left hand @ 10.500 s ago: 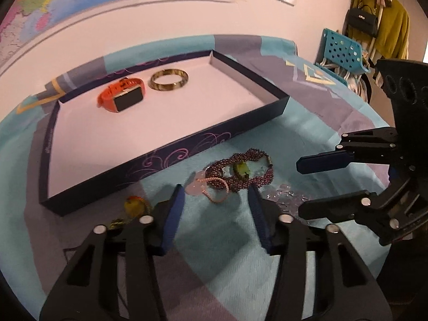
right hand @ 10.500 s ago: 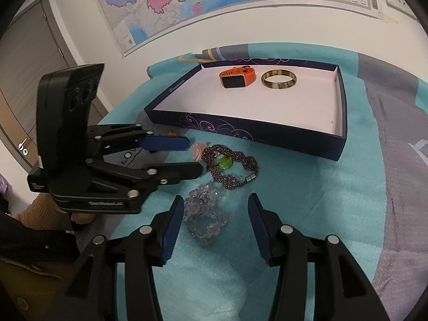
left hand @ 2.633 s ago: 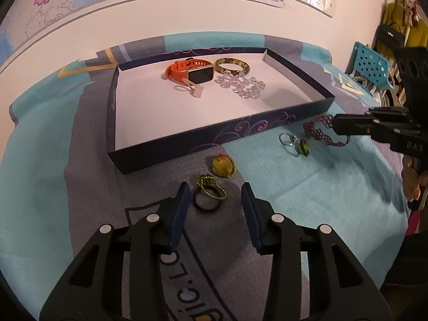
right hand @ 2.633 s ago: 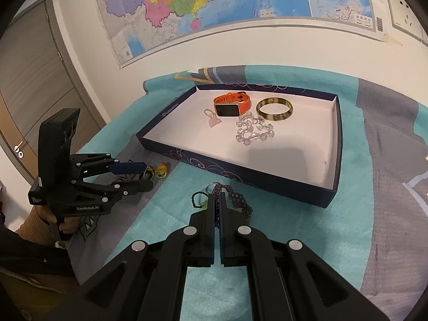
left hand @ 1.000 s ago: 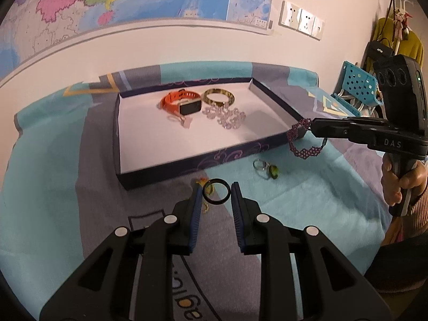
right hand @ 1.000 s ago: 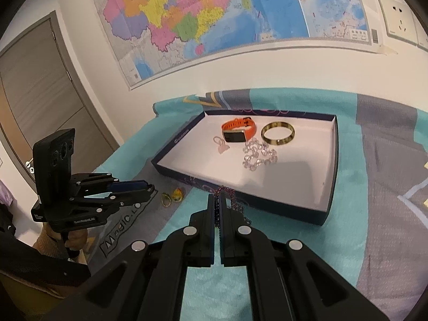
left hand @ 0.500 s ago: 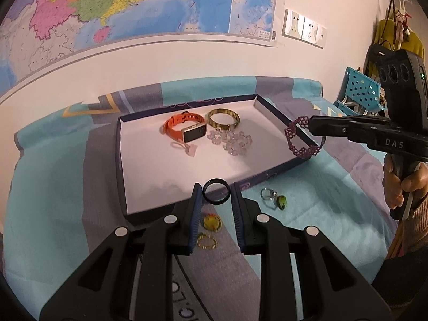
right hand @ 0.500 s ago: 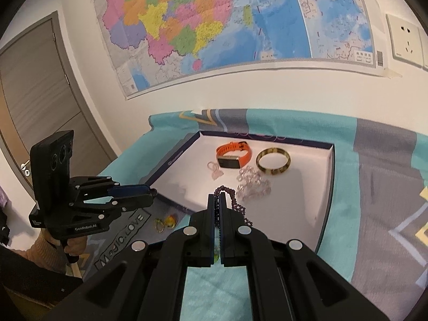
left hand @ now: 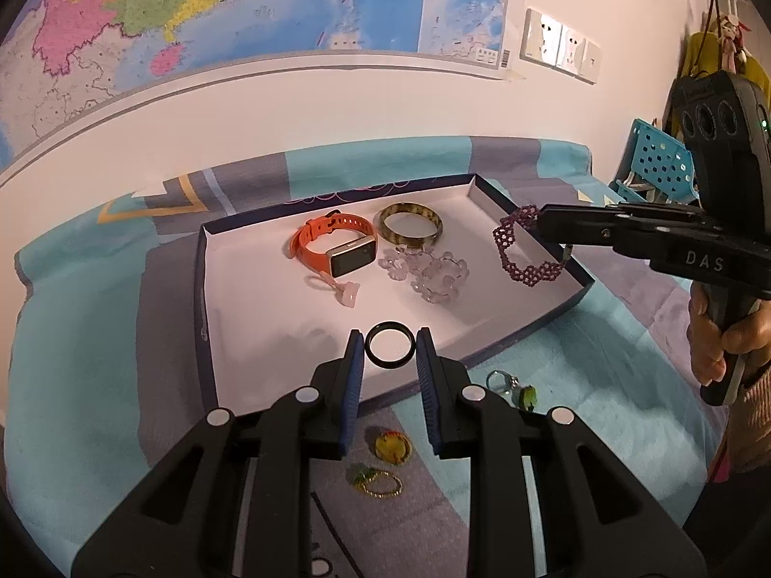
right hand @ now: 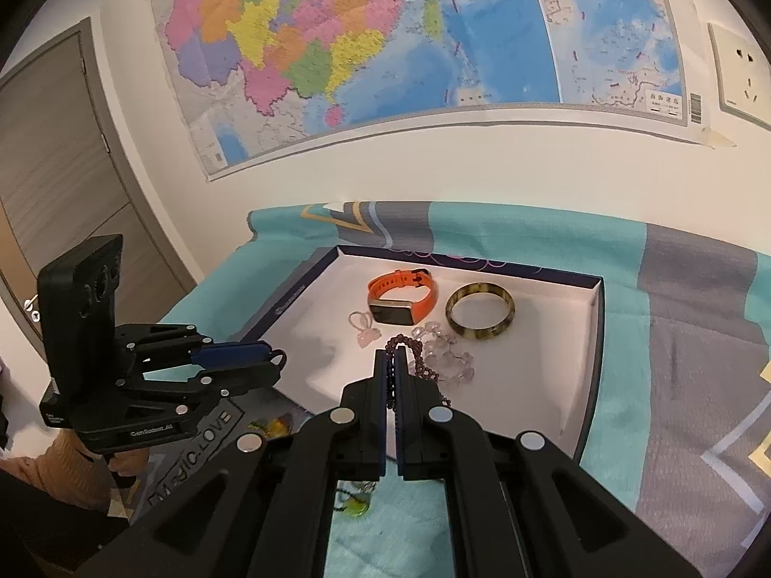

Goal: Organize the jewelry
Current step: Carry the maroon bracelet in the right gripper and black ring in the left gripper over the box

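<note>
A navy tray (left hand: 200,289) with a white floor lies on the patterned cloth. My left gripper (left hand: 389,344) is shut on a thin black ring (left hand: 389,365), which hangs above the tray's near rim. My right gripper (right hand: 391,356) is shut on a purple beaded bracelet (right hand: 420,361). In the left wrist view the bracelet (left hand: 525,269) dangles from the right gripper (left hand: 544,222) over the tray's right side. The left gripper (right hand: 272,356) shows at the tray's left edge in the right wrist view.
In the tray lie an orange watch (left hand: 332,248), a tortoiseshell bangle (left hand: 409,225), a clear crystal bracelet (left hand: 429,269) and a pink charm (left hand: 339,291). A green-stone ring (left hand: 511,385), a yellow ring (left hand: 392,443) and a gold ring (left hand: 378,481) lie on the cloth in front.
Both grippers have moved forward over the tray, the left one carrying the black ring and the right one the purple bracelet. The jaws have not changed.
</note>
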Action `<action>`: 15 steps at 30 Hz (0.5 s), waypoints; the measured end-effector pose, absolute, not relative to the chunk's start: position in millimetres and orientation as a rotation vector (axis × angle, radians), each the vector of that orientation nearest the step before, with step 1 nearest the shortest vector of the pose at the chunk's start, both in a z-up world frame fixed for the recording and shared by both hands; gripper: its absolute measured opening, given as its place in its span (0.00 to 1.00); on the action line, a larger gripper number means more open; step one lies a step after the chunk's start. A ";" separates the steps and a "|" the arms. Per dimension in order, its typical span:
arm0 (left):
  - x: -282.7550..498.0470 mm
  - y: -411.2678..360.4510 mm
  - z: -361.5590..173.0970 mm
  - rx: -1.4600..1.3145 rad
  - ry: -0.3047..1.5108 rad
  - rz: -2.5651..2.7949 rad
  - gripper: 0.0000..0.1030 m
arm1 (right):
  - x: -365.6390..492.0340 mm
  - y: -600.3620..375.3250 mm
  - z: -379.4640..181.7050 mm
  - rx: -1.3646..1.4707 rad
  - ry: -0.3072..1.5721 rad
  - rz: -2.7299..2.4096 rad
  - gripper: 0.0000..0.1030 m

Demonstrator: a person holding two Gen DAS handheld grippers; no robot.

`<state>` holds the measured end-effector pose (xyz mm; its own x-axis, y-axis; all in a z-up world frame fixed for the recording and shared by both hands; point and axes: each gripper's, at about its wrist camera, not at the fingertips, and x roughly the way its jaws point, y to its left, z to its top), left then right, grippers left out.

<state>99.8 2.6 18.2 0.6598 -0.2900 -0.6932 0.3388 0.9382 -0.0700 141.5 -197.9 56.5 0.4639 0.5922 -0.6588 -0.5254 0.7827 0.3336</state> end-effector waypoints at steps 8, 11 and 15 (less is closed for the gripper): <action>115.1 3.0 18.3 0.063 0.772 -0.345 0.22 | 158.6 -195.1 46.4 0.087 0.863 0.661 0.01; 120.7 1.8 15.8 0.067 0.779 -0.340 0.22 | 163.4 -193.3 44.2 0.083 0.866 0.657 0.01; 127.2 0.7 12.0 0.069 0.787 -0.335 0.22 | 168.2 -191.7 42.3 0.080 0.868 0.650 0.01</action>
